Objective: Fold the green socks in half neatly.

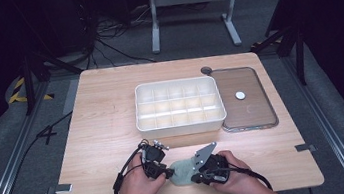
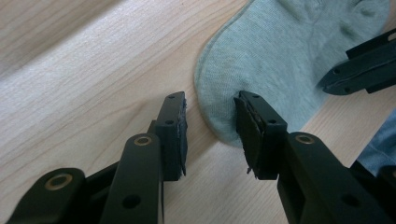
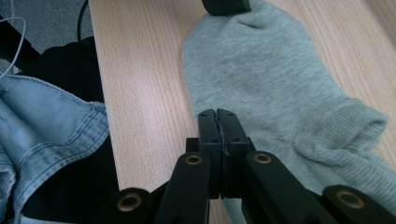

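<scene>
Currently, the left gripper has its jaws spread around the toe edge of the grey-green sock, while the right gripper has its jaws pressed together at the sock's near edge on the table.

Lighting: my table is evenly lit from above, the room around it nearly black. Glare: a pale sheen on the lid and on the wood near my left gripper. Shadows: soft, short. Focus: high view soft and low in detail; my near jaws slightly blurred, sock weave sharp.
</scene>
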{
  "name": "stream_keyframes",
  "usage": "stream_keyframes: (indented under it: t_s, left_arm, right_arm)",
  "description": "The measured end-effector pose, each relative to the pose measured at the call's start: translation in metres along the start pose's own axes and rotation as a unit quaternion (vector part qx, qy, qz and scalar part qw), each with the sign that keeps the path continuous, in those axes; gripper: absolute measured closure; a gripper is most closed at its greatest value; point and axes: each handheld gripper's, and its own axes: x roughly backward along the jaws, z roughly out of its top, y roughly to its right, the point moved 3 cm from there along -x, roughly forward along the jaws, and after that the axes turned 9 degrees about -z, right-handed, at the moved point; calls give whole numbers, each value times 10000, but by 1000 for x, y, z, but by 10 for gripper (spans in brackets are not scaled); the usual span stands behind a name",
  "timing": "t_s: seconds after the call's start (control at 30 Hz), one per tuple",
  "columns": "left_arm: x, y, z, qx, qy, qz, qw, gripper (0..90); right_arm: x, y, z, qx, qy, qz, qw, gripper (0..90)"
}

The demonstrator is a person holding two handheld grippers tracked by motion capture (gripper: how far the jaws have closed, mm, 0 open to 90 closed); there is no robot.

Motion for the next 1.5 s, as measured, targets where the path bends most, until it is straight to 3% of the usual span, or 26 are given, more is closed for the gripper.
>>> stream_keyframes:
  t_s: [0.23, 0.4, 0.6, 0.77, 0.9, 1.1, 1.5]
  left_arm:
    - [-5, 3, 2, -36, -2, -94, 9999, 635]
    - [-9, 6, 3, 90, 35, -458, 9989, 790]
    - [-7, 8, 3, 49, 51, -405, 9992, 835]
    - [-1, 13, 4, 22, -19, -495, 9988, 836]
    - [3, 15, 5, -17, -44, -518, 9986, 836]
    - [9, 17, 6, -9, 46, -676, 9977, 836]
    - [13, 18, 8, -14, 280, -837, 9961, 837]
  right_arm:
    - [0, 0, 0, 39, -8, -13, 10000, 900]
    - [0, 0, 0, 51, -3, -13, 10000, 900]
    - [2, 0, -1, -10, 2, -13, 10000, 900]
    - [14, 12, 3, -352, 449, -248, 9981, 900]
    - [11, 22, 5, -533, 608, -494, 9955, 900]
    - [-6, 24, 2, -540, 282, -539, 9967, 900]
    - [-5, 24, 1, -602, 348, -549, 9961, 900]
